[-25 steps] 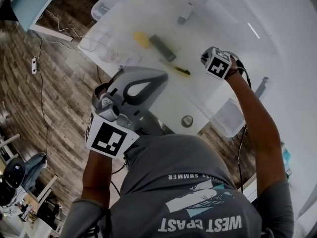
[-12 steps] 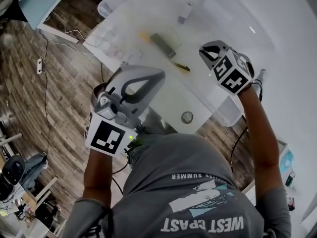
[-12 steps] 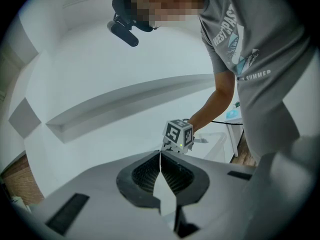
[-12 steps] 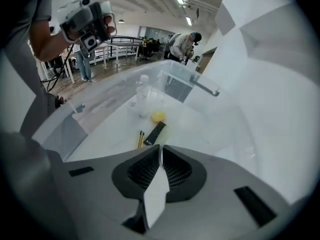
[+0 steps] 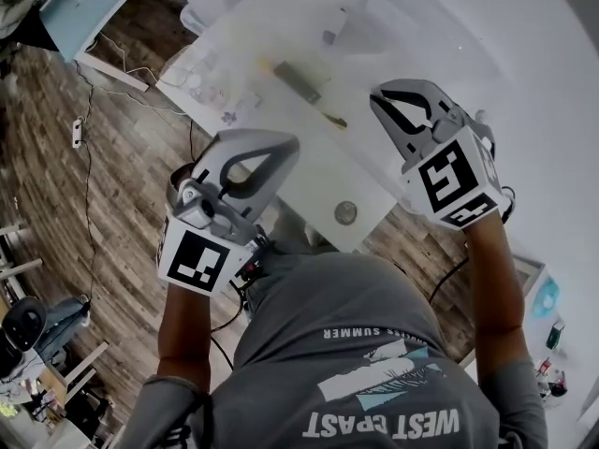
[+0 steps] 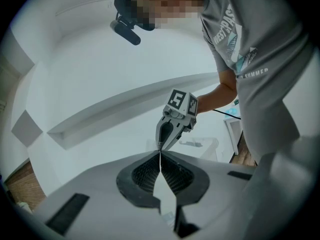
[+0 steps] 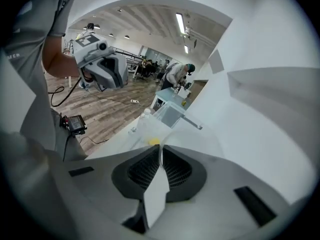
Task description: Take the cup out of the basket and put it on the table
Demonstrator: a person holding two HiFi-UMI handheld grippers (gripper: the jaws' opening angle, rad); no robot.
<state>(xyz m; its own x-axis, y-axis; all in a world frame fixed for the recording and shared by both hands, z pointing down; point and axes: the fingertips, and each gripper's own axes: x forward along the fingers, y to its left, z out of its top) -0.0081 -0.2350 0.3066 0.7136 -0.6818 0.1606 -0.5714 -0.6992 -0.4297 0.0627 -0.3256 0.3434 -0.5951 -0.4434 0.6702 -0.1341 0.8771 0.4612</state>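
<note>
Standing near table (image 5: 318, 178) edge, cup (image 5: 345, 213) between left gripper (image 5: 294, 148) and right gripper (image 5: 376, 96)

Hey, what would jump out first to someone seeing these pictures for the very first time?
Two grey grippers dominate the head view: the left gripper at centre-left and the right gripper at centre-right, each bearing a black-and-white marker cube, both shut on nothing. Below them lies the white table, with a dark bar and a small round disc near its corner.
</note>
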